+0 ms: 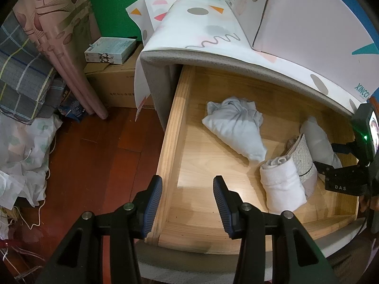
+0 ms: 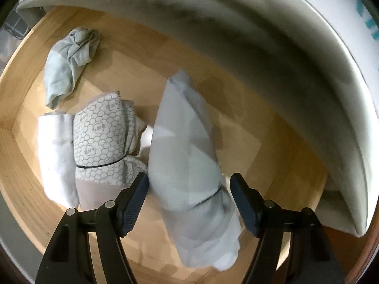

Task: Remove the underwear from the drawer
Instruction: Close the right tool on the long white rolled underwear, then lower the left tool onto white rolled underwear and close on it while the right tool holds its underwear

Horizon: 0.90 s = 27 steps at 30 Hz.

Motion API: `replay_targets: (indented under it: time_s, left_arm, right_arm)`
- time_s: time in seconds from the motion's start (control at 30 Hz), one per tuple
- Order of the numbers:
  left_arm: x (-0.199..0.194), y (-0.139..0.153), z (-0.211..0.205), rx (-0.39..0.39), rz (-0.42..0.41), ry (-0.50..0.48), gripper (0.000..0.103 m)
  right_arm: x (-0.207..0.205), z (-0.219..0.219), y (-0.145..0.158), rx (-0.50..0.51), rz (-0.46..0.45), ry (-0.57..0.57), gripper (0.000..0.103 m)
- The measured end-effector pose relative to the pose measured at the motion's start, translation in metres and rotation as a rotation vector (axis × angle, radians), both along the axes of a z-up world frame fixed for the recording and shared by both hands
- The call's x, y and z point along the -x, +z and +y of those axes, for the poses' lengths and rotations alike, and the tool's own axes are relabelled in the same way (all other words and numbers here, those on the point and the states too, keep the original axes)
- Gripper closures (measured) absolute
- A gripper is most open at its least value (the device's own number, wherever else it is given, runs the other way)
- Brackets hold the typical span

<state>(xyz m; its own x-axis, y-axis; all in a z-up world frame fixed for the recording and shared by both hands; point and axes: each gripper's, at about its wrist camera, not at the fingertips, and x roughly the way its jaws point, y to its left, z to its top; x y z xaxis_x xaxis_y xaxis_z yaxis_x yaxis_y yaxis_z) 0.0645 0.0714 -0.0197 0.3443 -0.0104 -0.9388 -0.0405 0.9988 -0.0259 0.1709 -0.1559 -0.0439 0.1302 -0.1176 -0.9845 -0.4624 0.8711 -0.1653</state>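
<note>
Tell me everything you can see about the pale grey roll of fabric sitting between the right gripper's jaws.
The pale grey roll is soft folded fabric, a thin dark band cinching its near end. It lies lengthwise on the wooden drawer floor, right of the hexagon-print bundle, about touching it. The right gripper straddles its banded end, jaws apart; a gap shows on the right, contact on the left is unclear.

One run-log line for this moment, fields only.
drawer: open | right gripper: jaws straddle grey roll, not clamped | left gripper: open, empty, at drawer corner
</note>
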Motion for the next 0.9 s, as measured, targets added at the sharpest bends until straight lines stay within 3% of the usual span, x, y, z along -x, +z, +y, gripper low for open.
replay_targets:
  time_s: [0.2,0.33,0.63,0.8,0.9]
  left_arm:
    - [0.000,0.000,0.000,0.003,0.005,0.003,0.057]
    - [-0.001,-0.001,0.000,0.004,0.007,-0.001,0.057]
    - [-0.001,-0.002,0.000,0.001,0.009,-0.007,0.057]
    - [-0.002,-0.003,-0.001,-0.008,0.020,-0.008,0.057]
    - [-0.003,-0.005,-0.002,0.008,0.035,-0.015,0.057]
  right_arm:
    - [0.005,-0.035,-0.003,-0.071,0.065,-0.098,0.047]
    - [0.011,-0.056,-0.005,-0.073,0.128,-0.176,0.048]
    - [0.078,-0.106,-0.019,-0.039,0.250,-0.362,0.048]
    - [0.081,-0.129,-0.023,-0.055,0.263,-0.479,0.047]
    - [0.074,-0.142,-0.023,-0.044,0.252,-0.478,0.044]
